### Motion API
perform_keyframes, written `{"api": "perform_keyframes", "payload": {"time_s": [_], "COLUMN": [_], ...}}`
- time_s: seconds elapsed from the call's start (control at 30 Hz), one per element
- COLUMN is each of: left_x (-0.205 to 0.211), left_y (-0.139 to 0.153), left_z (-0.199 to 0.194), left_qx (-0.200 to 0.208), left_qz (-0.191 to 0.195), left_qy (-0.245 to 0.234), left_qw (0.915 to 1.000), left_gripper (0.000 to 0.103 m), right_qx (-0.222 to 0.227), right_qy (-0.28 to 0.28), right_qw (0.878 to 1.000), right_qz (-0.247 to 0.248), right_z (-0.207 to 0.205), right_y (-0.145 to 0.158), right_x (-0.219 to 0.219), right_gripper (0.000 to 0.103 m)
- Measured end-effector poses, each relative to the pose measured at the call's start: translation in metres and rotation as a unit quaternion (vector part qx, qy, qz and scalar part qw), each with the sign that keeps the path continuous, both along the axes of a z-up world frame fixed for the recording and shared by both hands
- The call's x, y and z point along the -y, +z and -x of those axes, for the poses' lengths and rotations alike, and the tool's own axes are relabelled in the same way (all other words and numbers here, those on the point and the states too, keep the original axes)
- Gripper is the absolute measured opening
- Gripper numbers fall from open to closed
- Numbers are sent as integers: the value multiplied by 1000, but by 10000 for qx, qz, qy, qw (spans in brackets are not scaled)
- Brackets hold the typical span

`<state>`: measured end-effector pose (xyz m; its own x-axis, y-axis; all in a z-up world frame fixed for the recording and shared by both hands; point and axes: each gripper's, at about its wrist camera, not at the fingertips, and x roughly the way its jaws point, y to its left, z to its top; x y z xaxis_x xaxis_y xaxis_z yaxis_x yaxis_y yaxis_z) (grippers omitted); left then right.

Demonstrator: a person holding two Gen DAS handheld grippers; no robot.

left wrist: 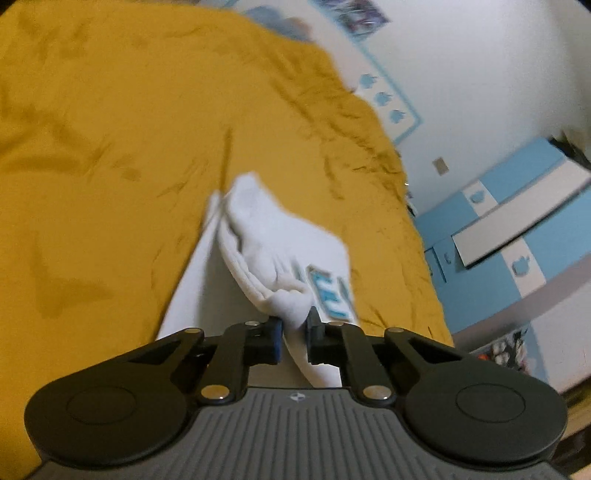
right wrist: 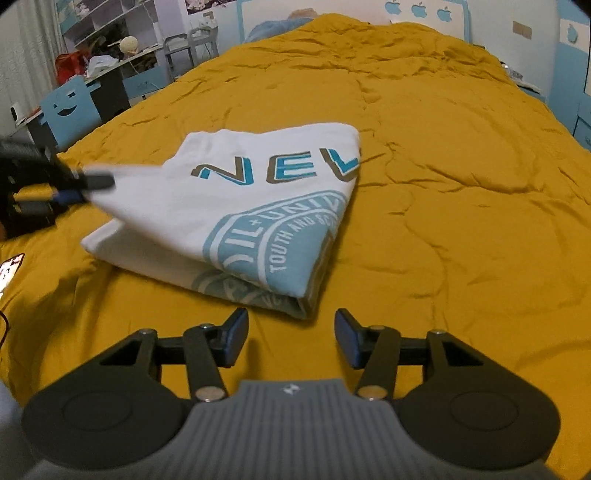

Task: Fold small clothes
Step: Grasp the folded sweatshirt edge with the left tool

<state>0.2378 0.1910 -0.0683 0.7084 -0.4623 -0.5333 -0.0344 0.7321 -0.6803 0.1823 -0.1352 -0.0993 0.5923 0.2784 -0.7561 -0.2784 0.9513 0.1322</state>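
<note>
A white T-shirt (right wrist: 229,206) with blue lettering and a round blue print lies partly folded on the mustard-yellow bedcover (right wrist: 443,184). My left gripper (left wrist: 294,332) is shut on a bunched edge of the T-shirt (left wrist: 273,251) and lifts it off the cover. In the right wrist view the left gripper (right wrist: 88,186) shows at the far left, pulling the shirt's left edge up and taut. My right gripper (right wrist: 291,332) is open and empty, just above the cover, a little short of the shirt's near folded corner.
The bedcover (left wrist: 110,147) fills most of both views. A desk with a blue smiley chair (right wrist: 70,107) and shelves stand at the far left. Blue-and-white cabinets (left wrist: 517,236) stand along the bed's right side. A headboard with apple shapes (right wrist: 417,11) is at the far end.
</note>
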Motion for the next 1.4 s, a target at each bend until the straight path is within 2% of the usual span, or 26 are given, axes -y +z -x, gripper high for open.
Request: {"api": "perform_keyframes", "payload": {"time_s": [0.07,0.13,0.17,0.23,0.27,0.33,0.4,0.47,0.53,0.7,1.0,1.03,1.1,1.13,1.2,1.27,1.3,1.33,1.37,1.4], "left_x": [6,8,6,-1,-4,-12,-19,-24,-22,-9,2,3,4,3,-4,-7,-8,-9,-10,-11], "left_y": [17,28,30,20,9,-21,-50,-65,-69,-64,-41,-39,-32,-28,-20,-12,-8,-5,-4,-3], "left_z": [-1,-1,0,-1,-2,-3,0,6,8,1,11,13,15,15,15,12,8,4,-1,-5], "left_qx": [198,299,292,52,-128,-522,-866,-927,-992,-1114,-1236,-1263,-1286,-1249,-1097,-843,-735,-627,-533,-443], "left_qz": [-213,-398,-492,-595,-621,-661,-518,-474,-613,-989,-1818,-1948,-2369,-2417,-2180,-1981,-1932,-1875,-1796,-1691], "left_qy": [-119,-184,-187,-154,-139,-68,-10,46,63,94,-4,2,95,100,42,2,-35,-89,-140,-187], "left_qw": [9995,9986,9982,9981,9979,9964,9949,9946,9932,9888,9755,9727,9629,9622,9697,9766,9784,9802,9822,9844], "left_gripper": [12,12,12,12,12,12,12,12,13,14,23,33,39,39,39,39,43,51,55,64], "right_qx": [36,-30,-75,-66,-18,-10,-84,-149,-201,-399,-642,-649,-596,-559,-461,-386,-373,-368,-362,-355], "right_qy": [-49,-188,-262,-275,-228,-153,-137,-87,-24,15,-70,-108,-151,-179,-268,-342,-377,-410,-431,-453], "right_qw": [10000,9998,9996,9993,9995,9998,9996,9996,9996,9991,9973,9971,9972,9974,9973,9965,9956,9945,9932,9918], "right_qz": [-19,8,-33,-227,-204,-128,-212,-202,-191,-120,-336,-372,-415,-428,-501,-654,-770,-893,-1018,-1140], "right_z": [-7,-16,-19,-19,-16,-14,-14,-14,-14,-19,-18,-17,-16,-16,-17,-21,-25,-29,-33,-37], "right_y": [-1,-2,-3,-2,-1,-2,-6,-11,-14,-29,-29,-27,-21,-18,-11,-5,-2,-1,0,1], "right_x": [-2,-2,-1,5,5,6,7,5,2,3,25,29,36,39,45,50,53,55,57,59], "right_gripper": [38,15,11,1,0,0,0,0,0,0,0,0,0,0,0,5,14,26,29,30]}}
